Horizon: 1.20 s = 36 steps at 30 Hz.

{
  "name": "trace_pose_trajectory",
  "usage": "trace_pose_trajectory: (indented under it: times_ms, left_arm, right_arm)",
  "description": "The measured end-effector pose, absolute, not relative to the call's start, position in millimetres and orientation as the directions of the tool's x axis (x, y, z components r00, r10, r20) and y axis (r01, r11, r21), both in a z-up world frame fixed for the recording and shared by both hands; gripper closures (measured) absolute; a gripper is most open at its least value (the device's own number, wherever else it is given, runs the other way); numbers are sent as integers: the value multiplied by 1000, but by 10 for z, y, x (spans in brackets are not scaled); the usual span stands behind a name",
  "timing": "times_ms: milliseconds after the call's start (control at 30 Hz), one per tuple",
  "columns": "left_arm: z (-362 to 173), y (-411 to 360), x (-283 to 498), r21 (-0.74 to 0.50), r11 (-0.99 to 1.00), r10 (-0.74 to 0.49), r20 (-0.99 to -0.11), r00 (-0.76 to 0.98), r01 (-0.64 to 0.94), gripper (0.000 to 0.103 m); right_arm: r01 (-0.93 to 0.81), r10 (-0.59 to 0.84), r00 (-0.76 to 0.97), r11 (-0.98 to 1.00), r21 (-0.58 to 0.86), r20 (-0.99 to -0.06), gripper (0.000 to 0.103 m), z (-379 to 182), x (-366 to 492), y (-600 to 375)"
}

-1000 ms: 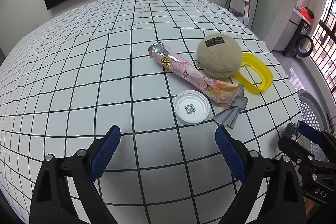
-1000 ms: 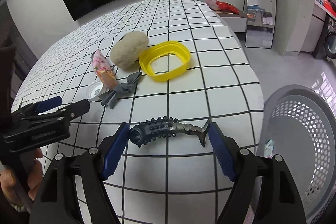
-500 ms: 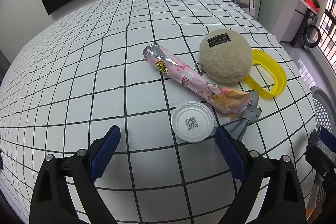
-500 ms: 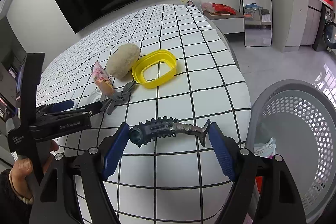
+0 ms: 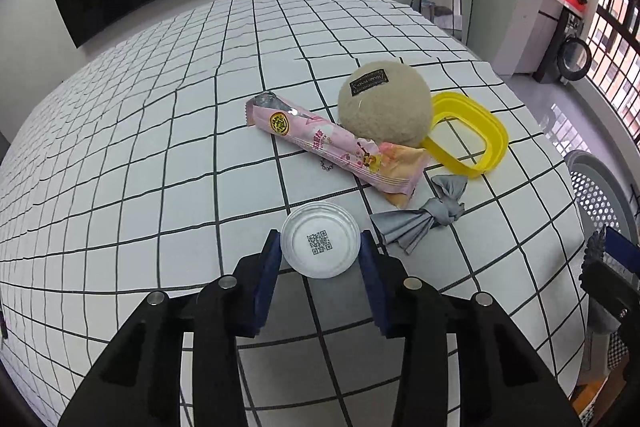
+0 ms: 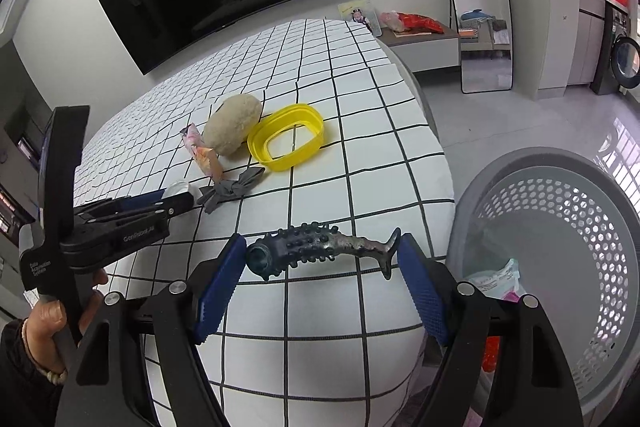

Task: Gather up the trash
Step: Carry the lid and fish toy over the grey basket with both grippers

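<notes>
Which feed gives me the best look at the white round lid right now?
Left wrist view: the white lid sits whole and close, its printed code showing, between the left gripper's blue pads. The right wrist view shows only a sliver behind that gripper.

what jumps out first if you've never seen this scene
The left gripper, whose jaws have just been closing, clamps a round white plastic lid on the black-gridded white tablecloth. The right gripper carries a dark knobbly fish-shaped toy beside a grey perforated basket.
</notes>
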<state>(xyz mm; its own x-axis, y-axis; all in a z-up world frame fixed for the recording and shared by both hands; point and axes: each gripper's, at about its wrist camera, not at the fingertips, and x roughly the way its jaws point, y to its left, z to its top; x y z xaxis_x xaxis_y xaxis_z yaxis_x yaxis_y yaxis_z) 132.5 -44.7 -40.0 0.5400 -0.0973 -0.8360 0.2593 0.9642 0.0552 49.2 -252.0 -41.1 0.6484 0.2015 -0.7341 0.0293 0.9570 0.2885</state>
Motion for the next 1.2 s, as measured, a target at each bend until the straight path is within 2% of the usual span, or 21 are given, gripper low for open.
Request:
trace_pose_trajectory:
  times_ms: [267,800,967,1200]
  left_arm:
    - [81,-551,990,94,956,-111,-760,640,278,64]
    - [711,-2095,577,119,817,-357,-666,656,565,64]
    - [575,-2511,502,91,777,-405,-686,605,623,64]
    - [96,-2937,416,72,728,-396,-767,504,682,64]
  right_arm:
    - [58,165,678,959,276,-716,29,-269,268,-2644]
    - [259,-36,750,935,244,-660,29,107,-340,-3672]
    - [329,-92,749,911,248,-656,29,85,-509,-4022]
    - [400,-104,697,877,264,-710,28,-259,-643,-4337]
